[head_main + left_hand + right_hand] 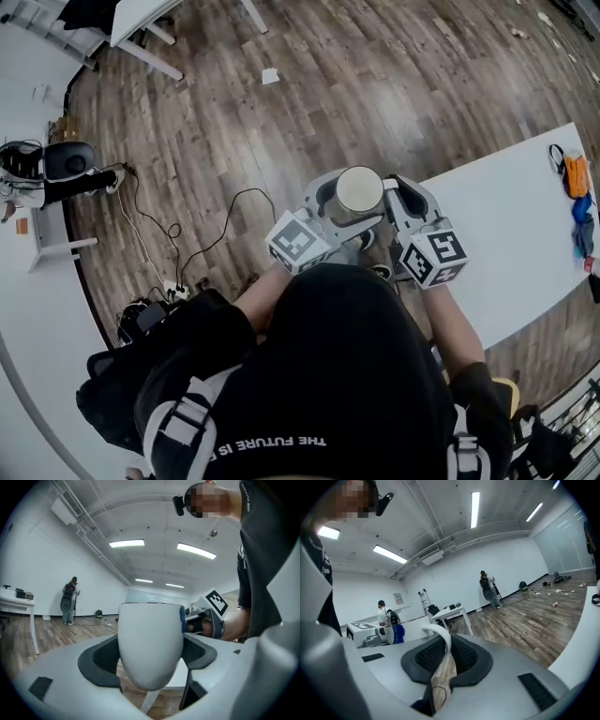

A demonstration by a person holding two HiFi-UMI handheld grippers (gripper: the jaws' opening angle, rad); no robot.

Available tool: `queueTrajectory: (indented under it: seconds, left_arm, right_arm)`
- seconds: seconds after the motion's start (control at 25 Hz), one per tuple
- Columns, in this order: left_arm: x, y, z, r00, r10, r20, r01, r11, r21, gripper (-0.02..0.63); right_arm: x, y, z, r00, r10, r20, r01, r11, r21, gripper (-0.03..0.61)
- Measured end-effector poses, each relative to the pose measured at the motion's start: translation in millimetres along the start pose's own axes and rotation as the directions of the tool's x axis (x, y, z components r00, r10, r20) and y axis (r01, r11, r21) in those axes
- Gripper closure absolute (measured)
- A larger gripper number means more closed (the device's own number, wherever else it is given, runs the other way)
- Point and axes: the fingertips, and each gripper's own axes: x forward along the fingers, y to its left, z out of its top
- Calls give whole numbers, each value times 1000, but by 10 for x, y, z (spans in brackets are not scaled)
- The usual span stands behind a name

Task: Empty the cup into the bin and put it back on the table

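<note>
A smooth white rounded cup is being held upright over the brown wooden floor, the white table lying at 3 o'clock. Its body is being clasped by the widely spread jaws of the left gripper. Its thin curved handle is being pinched by the nearly closed right gripper.

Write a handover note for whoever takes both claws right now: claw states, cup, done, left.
Left claw: shut on the white cup, held mouth up over the wooden floor, near the table edge.
Right claw: pads together, empty as far as I can see, beside the cup.
Bin: in no view.
Done: cup is off the table; whether it was emptied, I cannot tell.
Left: find the bin, tip the cup if still full, set it back on the table.
</note>
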Motion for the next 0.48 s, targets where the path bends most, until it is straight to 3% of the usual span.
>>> queueTrajectory:
  seconds: [0.48]
  left_arm:
    - [-584, 557, -349, 995, 96, -12, -97, 980, -173, 210]
  right_arm:
    - [696, 487, -370, 972, 129, -195, -158, 977, -142, 529]
